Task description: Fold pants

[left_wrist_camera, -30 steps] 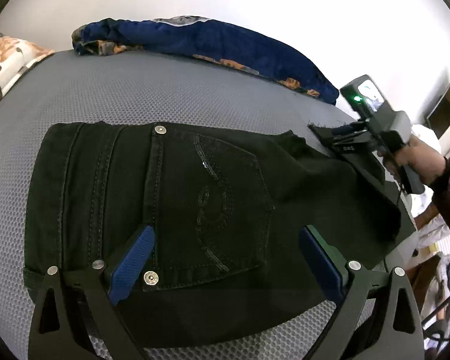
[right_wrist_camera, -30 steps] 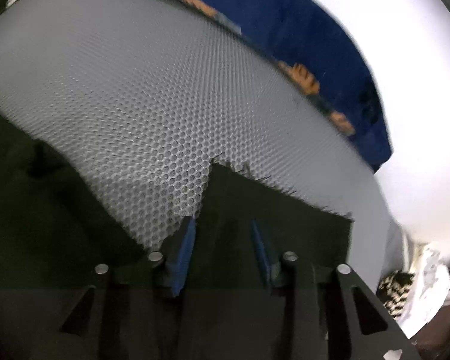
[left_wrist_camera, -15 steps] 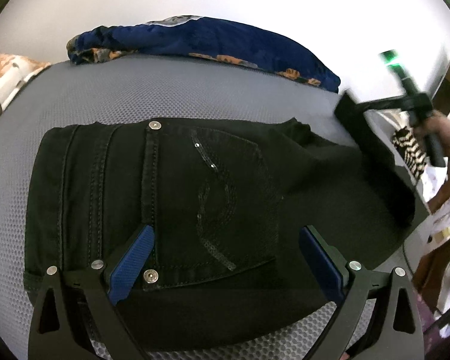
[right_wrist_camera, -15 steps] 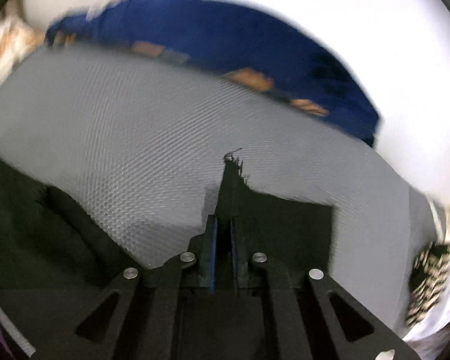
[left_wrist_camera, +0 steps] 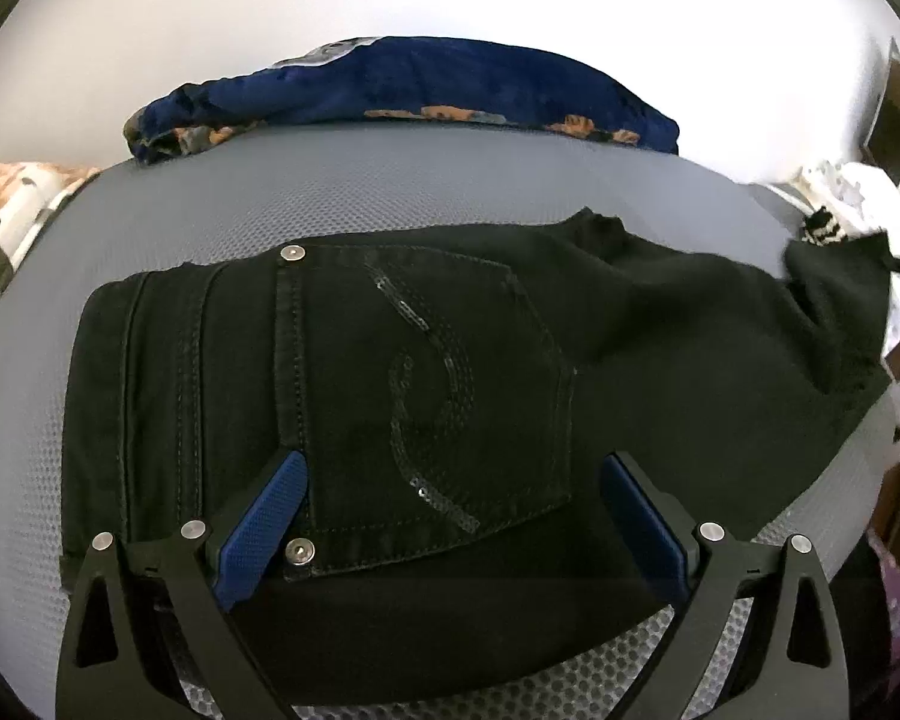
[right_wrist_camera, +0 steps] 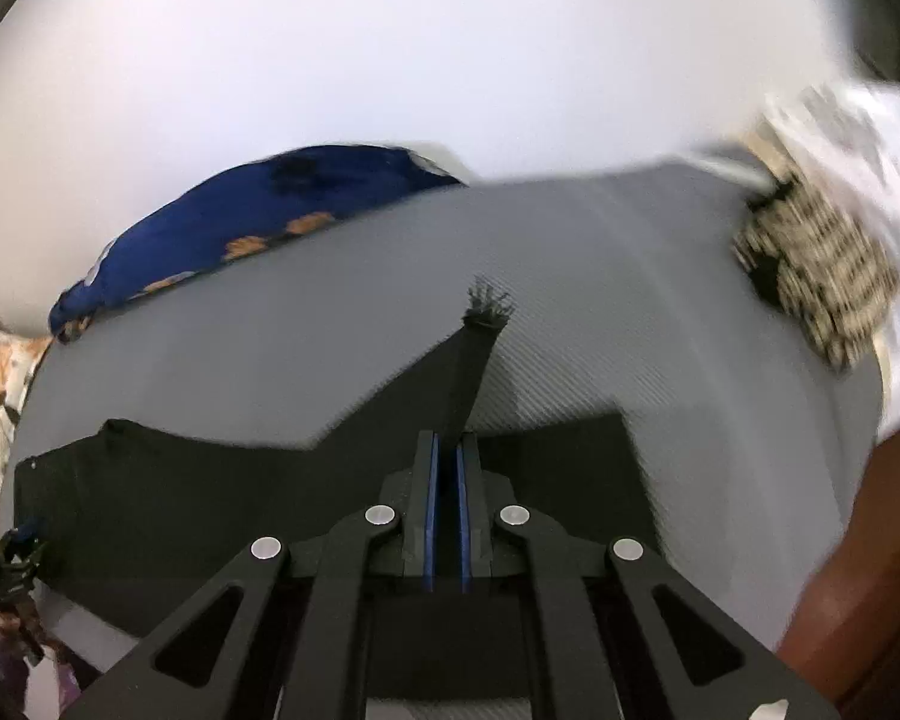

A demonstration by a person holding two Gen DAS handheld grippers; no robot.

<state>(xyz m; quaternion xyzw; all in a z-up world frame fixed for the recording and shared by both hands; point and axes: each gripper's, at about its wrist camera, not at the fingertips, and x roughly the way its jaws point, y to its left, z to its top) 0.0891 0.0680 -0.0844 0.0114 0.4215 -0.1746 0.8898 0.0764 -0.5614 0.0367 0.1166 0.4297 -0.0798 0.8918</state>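
Black pants (left_wrist_camera: pixel 426 372) lie on the grey mesh bed (left_wrist_camera: pixel 390 192), waist at the left, back pocket with a sequin swirl up, legs running right. My left gripper (left_wrist_camera: pixel 450 516) is open and hovers over the pocket's near edge, holding nothing. In the right wrist view my right gripper (right_wrist_camera: pixel 447 468) is shut on the frayed hem end of a pant leg (right_wrist_camera: pixel 480 330) and holds it lifted off the bed; the rest of the pants (right_wrist_camera: pixel 180 498) lie to the lower left. The lifted leg end also shows at the far right of the left wrist view (left_wrist_camera: pixel 834 294).
A blue floral blanket (left_wrist_camera: pixel 402 90) lies along the bed's far edge by the white wall. A floral pillow (left_wrist_camera: pixel 6 210) is at the left. White and striped cloth (right_wrist_camera: pixel 822 276) sits past the bed's right end. Brown furniture (left_wrist_camera: pixel 897 114) stands at the right.
My right gripper closed on the pant leg's hem and raised it off the bed. My left gripper stayed open over the pocket, and its view shifted slightly.
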